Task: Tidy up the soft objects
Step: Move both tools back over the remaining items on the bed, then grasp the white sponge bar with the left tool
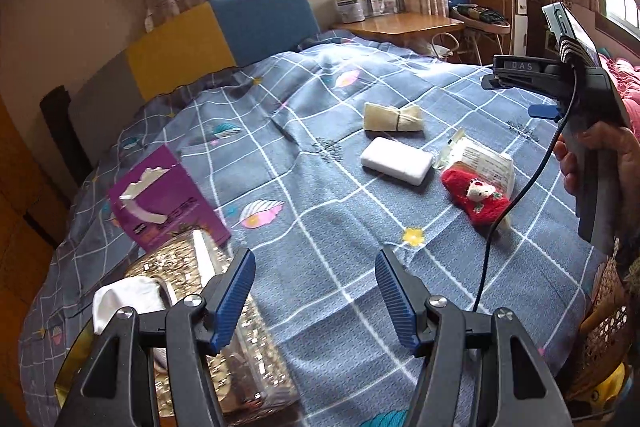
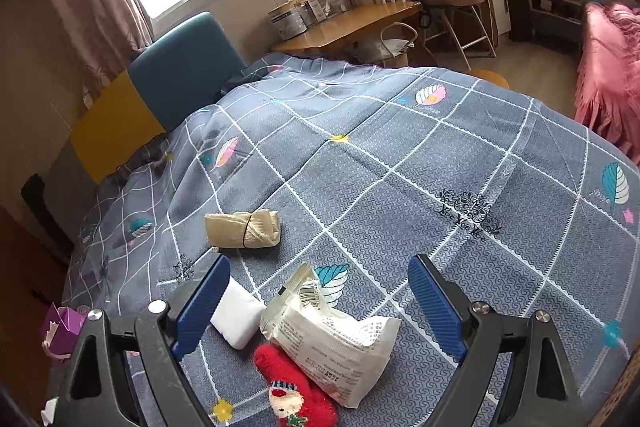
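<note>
Both tools gaping, empty: right tool point(image 2: 318, 301) above light, crinkly packet point(image 2: 336, 343), likely slippery, best pinched mid-body; left tool point(image 1: 316, 293) lower centre.

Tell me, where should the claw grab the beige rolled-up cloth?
Probably at the pinched middle of the beige cloth bundle, where a dark band cinches it. It lies flat on the bedspread with nothing touching it, so come straight down from above with one finger on each long side.

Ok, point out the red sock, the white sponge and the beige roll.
red sock point(image 1: 476, 197), left wrist view, fuzzy red body.
white sponge point(image 1: 396, 160), left wrist view, top face.
beige roll point(image 2: 242, 230), right wrist view, middle by the band.
</note>
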Available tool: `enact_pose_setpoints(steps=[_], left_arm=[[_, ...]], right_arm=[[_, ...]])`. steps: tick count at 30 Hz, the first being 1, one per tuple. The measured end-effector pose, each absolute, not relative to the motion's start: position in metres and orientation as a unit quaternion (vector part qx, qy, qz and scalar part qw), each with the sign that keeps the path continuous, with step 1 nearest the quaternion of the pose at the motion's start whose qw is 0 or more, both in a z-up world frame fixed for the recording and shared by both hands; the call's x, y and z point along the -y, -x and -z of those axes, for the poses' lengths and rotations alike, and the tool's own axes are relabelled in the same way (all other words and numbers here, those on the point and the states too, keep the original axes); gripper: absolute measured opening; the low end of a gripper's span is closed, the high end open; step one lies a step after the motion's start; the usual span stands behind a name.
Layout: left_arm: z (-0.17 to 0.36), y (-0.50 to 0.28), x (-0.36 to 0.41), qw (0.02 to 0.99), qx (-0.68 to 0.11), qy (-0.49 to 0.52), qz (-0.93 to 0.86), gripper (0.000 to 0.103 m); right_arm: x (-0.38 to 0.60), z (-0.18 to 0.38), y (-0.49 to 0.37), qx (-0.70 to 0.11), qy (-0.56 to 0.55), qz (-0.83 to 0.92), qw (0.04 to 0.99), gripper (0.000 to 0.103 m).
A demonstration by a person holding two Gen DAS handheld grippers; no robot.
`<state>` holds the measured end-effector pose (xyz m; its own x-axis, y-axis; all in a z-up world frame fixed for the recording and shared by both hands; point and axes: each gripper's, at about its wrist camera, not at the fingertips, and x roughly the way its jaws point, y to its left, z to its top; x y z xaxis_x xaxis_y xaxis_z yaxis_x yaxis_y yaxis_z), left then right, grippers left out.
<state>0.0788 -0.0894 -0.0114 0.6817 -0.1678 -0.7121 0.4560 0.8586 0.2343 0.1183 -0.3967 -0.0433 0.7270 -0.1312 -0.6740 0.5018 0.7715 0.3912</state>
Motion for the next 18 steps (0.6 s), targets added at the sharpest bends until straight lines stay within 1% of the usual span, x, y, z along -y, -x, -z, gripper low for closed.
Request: enact_pose_setpoints(steps=[9, 18], left_arm=[[0.029, -0.104, 0.122, 0.878, -0.391, -0.196, 0.194, 0.063], [0.056, -0.181, 0.148, 0.844, -0.495, -0.059, 0.198, 0.063]], right_arm=[[0.405, 0.045, -0.113, -0.314, -0.320, 0.172, 0.877, 0.092], [0.412, 0.050, -0.110, -0.315, -0.351, 0.171, 0.865, 0.093]])
